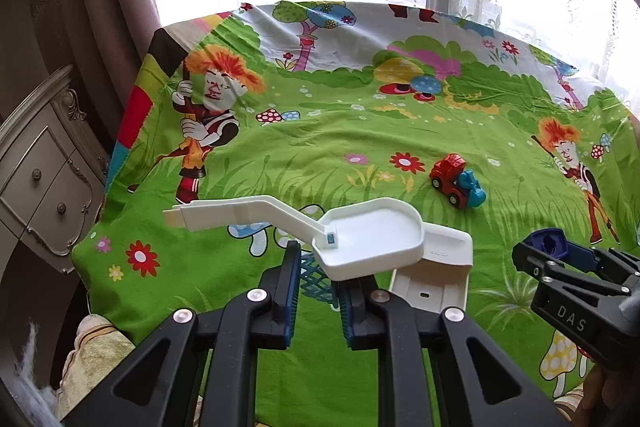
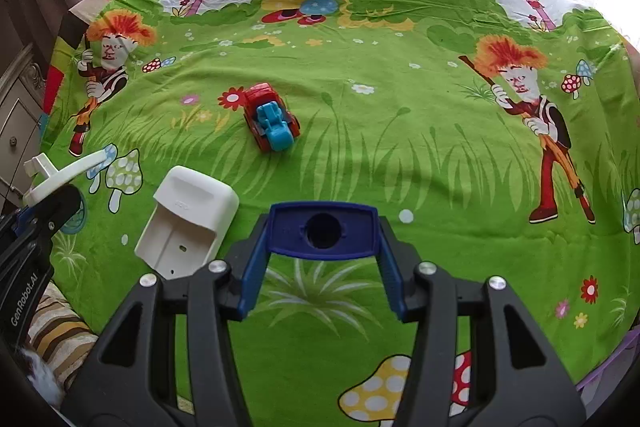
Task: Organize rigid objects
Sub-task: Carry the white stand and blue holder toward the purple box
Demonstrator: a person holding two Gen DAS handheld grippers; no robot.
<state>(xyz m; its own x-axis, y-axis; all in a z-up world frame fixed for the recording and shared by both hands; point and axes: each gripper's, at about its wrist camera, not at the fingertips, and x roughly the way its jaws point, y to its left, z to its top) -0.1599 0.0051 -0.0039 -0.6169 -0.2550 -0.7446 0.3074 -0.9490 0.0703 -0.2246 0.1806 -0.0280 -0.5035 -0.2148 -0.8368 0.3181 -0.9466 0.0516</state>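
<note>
- Between the left gripper's (image 1: 316,287) narrowly parted fingers: a white ramp piece (image 1: 360,239), moulded hard plastic with a shallow rounded tray and a long kinked chute running up and to the left; held at the tray's near edge, above a teal lattice part (image 1: 316,277) that shows in the gap, contact with it unclear
- Just right of that claw, partly under the tray: a white base piece (image 2: 188,223), smooth, rounded hood at the far end, flat slotted plate at the near end, lying on the cloth
- Between the right gripper's (image 2: 322,283) widely spread fingers: a dark blue plate (image 2: 324,229), rectangular, stiff, round hole in the middle, clamped by its two short ends
- Ahead and slightly left of the right claw, well apart: a toy car (image 2: 272,123), red body, light blue top part, glossy plastic, standing on its wheels
- Beneath everything: a printed cloth (image 2: 360,155), soft, lightly creased, green cartoon meadow
- Handling, as judged: all pieces look light, rigid and slick; the long chute would lever against a grip at one edge, so take the ramp near its tray; grip the car across its sides
</note>
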